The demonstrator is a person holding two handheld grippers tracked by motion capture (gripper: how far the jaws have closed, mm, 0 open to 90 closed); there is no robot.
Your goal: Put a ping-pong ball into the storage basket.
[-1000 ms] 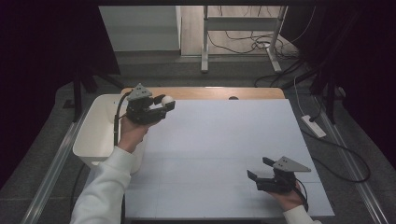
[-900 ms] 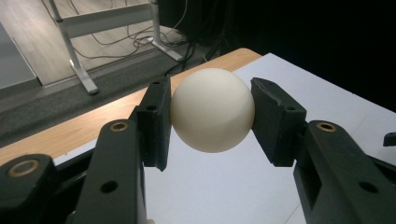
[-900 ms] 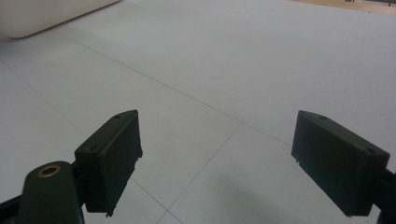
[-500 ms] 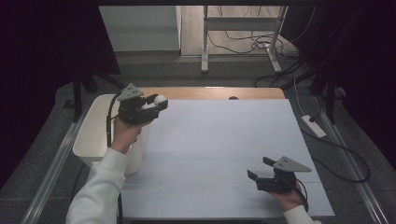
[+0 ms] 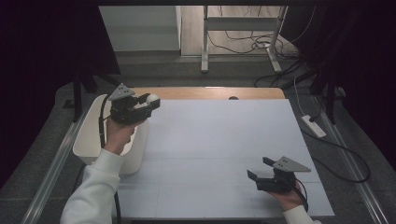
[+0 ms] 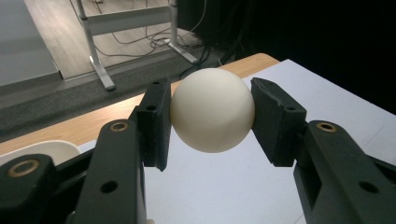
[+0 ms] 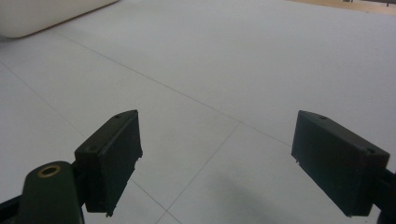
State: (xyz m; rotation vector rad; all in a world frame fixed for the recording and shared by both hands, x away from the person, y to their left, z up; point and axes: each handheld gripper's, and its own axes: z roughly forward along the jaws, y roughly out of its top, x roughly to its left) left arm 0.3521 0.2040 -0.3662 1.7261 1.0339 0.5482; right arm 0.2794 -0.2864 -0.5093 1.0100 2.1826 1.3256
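A white ball (image 6: pixel 212 109) is clamped between the two black jaws of my left gripper (image 6: pixel 210 116). In the high view that left gripper (image 5: pixel 148 102) hangs over the right rim of a white bin (image 5: pixel 88 140) at the table's left edge, with the ball (image 5: pixel 152 98) at its tip. Low over the white table sheet (image 5: pixel 219 135), near the front right corner, my right gripper (image 5: pixel 259 169) rests with its jaws wide apart. The right gripper view has those open jaws (image 7: pixel 217 158) with bare sheet between them.
A wooden table strip (image 5: pixel 210 93) runs along the far edge of the sheet. Beyond it stand a metal frame leg (image 5: pixel 204 42) and floor cables (image 5: pixel 252 44). A white power strip (image 5: pixel 314 126) lies on the floor at the right.
My left gripper has carried the ball leftward, from over the sheet's far left corner to above the bin's rim. The right gripper has stayed in place.
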